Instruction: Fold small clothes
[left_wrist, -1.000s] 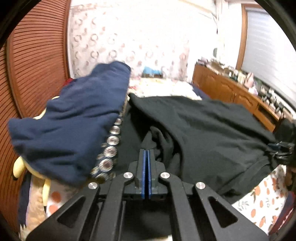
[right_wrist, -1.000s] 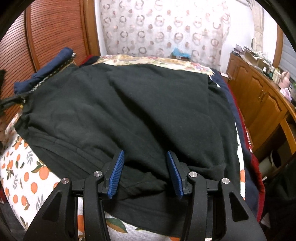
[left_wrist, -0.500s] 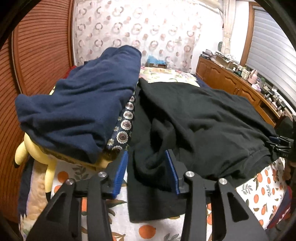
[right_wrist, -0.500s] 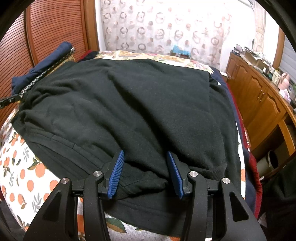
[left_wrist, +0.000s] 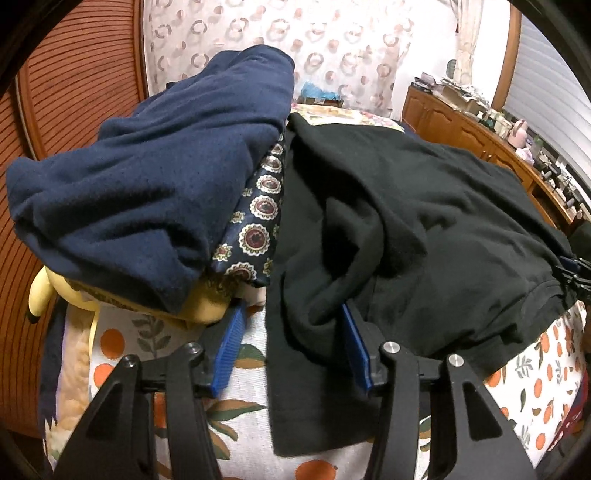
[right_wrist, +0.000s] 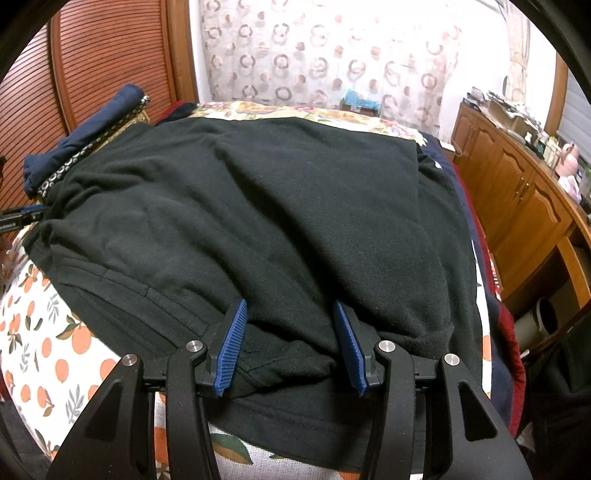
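A black garment (left_wrist: 424, 221) lies spread over the bed and fills most of the right wrist view (right_wrist: 277, 203). My left gripper (left_wrist: 291, 314) sits low at its near left corner. Its jaws are opening, a bunched fold of the black cloth lies loose between them, and the pads do not press it. My right gripper (right_wrist: 289, 306) is open at the near hem, with a flat fold of the hem between its blue pads (right_wrist: 232, 343). Each gripper shows at the edge of the other's view: the right gripper (left_wrist: 576, 273), the left gripper (right_wrist: 18, 216).
A navy garment (left_wrist: 147, 184) is heaped on a patterned cloth (left_wrist: 258, 206) and a yellow plush toy (left_wrist: 207, 306) left of the black one. The orange-print sheet (right_wrist: 55, 350) shows at the near edge. Wooden cabinets (right_wrist: 517, 203) stand to the right.
My left jaws went from shut to apart and let go of the black cloth, and the gripper sank toward the bed. The right gripper kept still.
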